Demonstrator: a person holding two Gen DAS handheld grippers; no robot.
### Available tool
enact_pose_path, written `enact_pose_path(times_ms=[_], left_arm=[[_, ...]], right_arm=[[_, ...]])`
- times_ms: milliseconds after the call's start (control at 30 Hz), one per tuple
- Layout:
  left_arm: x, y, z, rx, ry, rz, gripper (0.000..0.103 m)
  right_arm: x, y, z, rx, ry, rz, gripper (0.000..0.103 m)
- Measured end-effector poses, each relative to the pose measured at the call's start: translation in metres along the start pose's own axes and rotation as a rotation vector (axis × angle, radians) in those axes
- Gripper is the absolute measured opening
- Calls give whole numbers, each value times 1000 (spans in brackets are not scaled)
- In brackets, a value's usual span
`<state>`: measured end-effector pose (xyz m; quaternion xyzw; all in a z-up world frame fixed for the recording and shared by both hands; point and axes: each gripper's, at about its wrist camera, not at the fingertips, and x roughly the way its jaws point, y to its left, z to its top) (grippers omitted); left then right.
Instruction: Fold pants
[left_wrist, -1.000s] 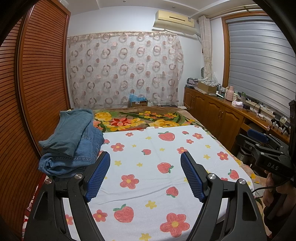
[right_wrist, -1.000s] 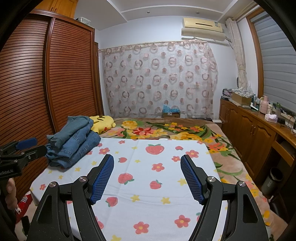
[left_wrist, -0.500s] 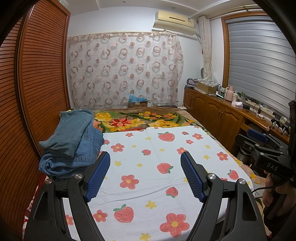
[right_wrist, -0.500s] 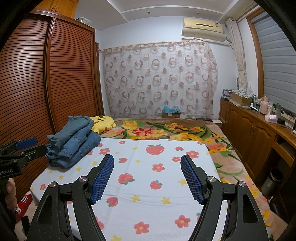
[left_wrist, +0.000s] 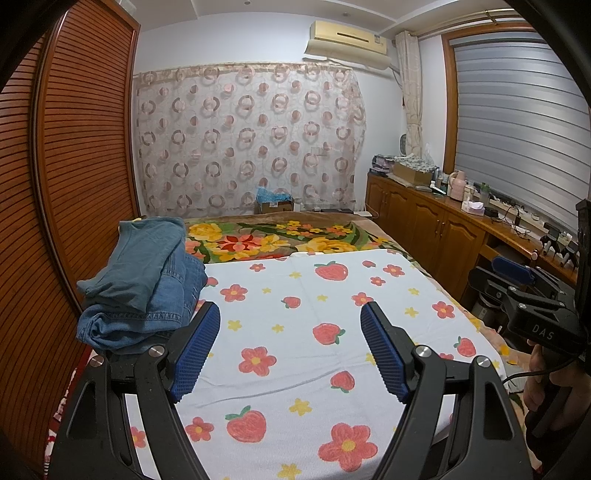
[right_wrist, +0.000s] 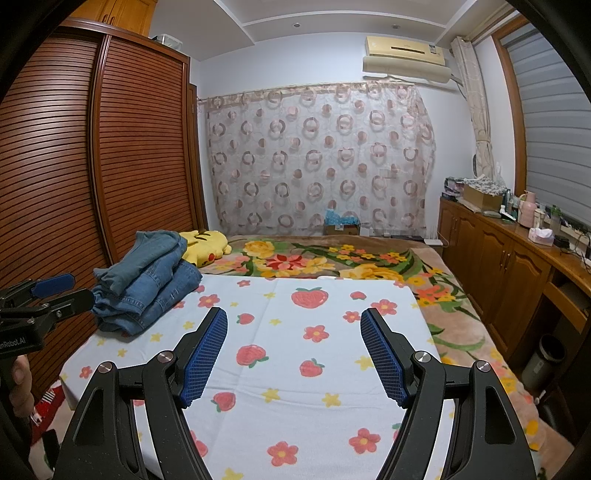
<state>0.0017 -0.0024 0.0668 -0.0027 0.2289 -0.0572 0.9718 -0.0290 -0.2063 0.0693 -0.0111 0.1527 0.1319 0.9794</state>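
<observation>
Far wall: circle-patterned curtain (right_wrist: 317, 155), air conditioner (right_wrist: 404, 59) above
Left side: louvred wooden wardrobe (right_wrist: 92, 155)
Right side: wooden cabinets (right_wrist: 495, 258), grey window blind (left_wrist: 517, 122)
Bed (right_wrist: 436, 295): floral blanket, strawberry-print sheet (right_wrist: 295, 332)

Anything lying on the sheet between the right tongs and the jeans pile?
No: in the right wrist view only bare strawberry sheet separates the open right tongs from the jeans pile.

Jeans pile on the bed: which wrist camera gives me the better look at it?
The right wrist view: the whole jeans pile shows there, unobstructed, lying on the strawberry sheet. In the left wrist view the jeans pile sits closer, but the left gripper hides its lower edge.
</observation>
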Motion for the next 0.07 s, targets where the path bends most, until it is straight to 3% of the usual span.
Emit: enact_pose_path(times_ms=[67], left_arm=[[0,1,0,-1,0,-1,79]], right_arm=[[0,0,0,0,1,-1,77]])
